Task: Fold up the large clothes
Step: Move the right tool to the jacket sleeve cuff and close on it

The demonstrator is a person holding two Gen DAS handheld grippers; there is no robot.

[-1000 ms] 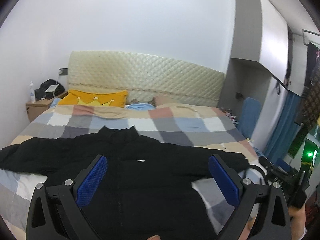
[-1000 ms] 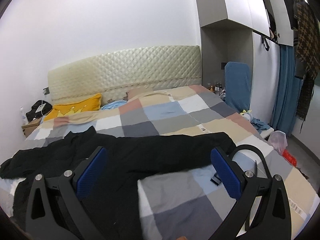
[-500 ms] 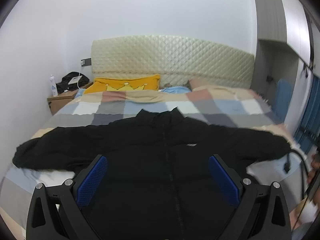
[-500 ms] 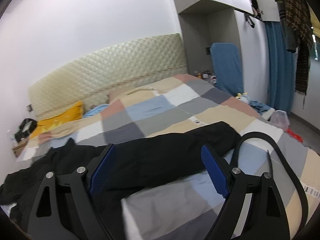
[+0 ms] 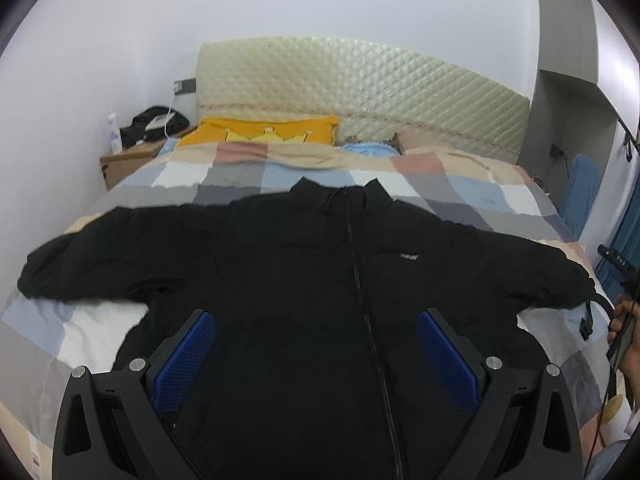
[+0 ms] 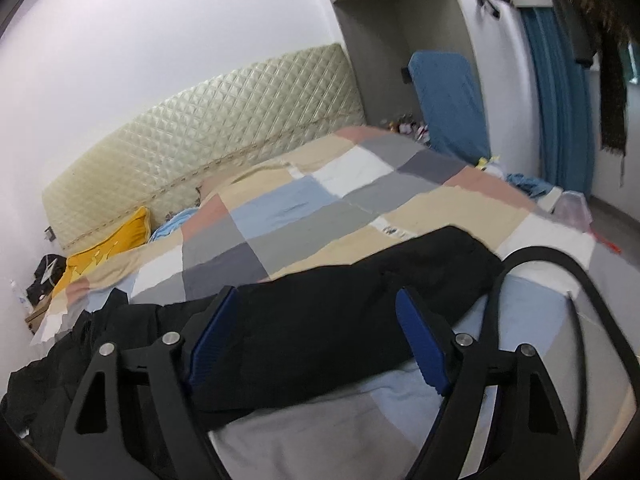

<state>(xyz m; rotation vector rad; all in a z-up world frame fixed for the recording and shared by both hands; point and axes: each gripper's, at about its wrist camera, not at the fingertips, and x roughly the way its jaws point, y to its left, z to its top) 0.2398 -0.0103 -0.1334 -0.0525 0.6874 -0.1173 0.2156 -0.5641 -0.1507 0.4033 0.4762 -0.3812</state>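
A large black zip jacket (image 5: 312,292) lies flat and face up on the checked bed cover (image 5: 240,176), both sleeves spread out sideways. My left gripper (image 5: 316,320) is open and empty, hovering over the jacket's lower front. My right gripper (image 6: 318,300) is open and empty, its blue pads (image 6: 420,344) on either side of the jacket's right sleeve (image 6: 360,304), just above it. The sleeve cuff ends near the bed's right side.
A yellow pillow (image 5: 260,134) and quilted headboard (image 5: 360,92) are at the far end. A wooden nightstand (image 5: 128,160) with a bottle and black bag stands at the left. A blue chair (image 6: 448,100) and blue curtain (image 6: 560,100) are at the right.
The left gripper has swung left and now centres on the jacket front. The right gripper has moved in and down toward the right sleeve, and its jaws have narrowed somewhat.
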